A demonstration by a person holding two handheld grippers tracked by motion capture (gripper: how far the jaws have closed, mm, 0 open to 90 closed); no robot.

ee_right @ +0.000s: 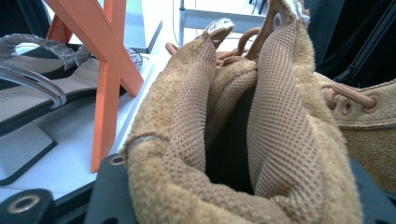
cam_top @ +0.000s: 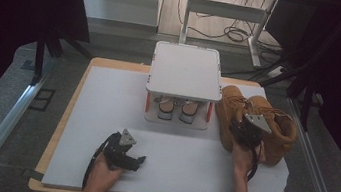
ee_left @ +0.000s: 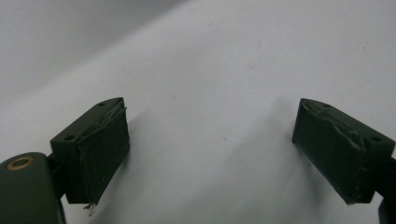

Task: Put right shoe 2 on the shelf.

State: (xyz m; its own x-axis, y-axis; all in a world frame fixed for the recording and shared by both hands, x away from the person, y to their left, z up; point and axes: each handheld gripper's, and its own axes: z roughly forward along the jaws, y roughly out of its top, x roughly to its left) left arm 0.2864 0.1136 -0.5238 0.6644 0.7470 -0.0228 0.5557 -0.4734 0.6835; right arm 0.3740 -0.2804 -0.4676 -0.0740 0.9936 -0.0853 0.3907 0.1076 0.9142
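Up close in the right gripper view, the tan suede boot [ee_right: 243, 140] shows a fuzzy napped outer and a padded collar lined with ribbed mesh, squeezed into folds between the black jaws of the right gripper [ee_right: 233, 205]; the pads press on that collar. Its laces run through round eyelets. A second boot [ee_right: 369, 126] of the same suede stands just beside it. In the high view both boots [cam_top: 275, 128] sit at the right of the white board [cam_top: 105, 117], next to a small two-tier shoe rack [cam_top: 186, 70] with a flat white top and orange cross-braced sides. On its lower shelf lie sandals [cam_top: 176, 109] with beige insoles and glittery silver straps.

The left gripper [cam_top: 125, 153] rests low on the board near the front edge, its jaws spread wide with only bare white surface between the worn rubber pads [ee_left: 105, 144].

The board covers a light wooden table [cam_top: 68, 112]. Grey floor, dark curtains, a metal desk frame [cam_top: 231, 11] and loose cables [cam_top: 233, 33] lie beyond.
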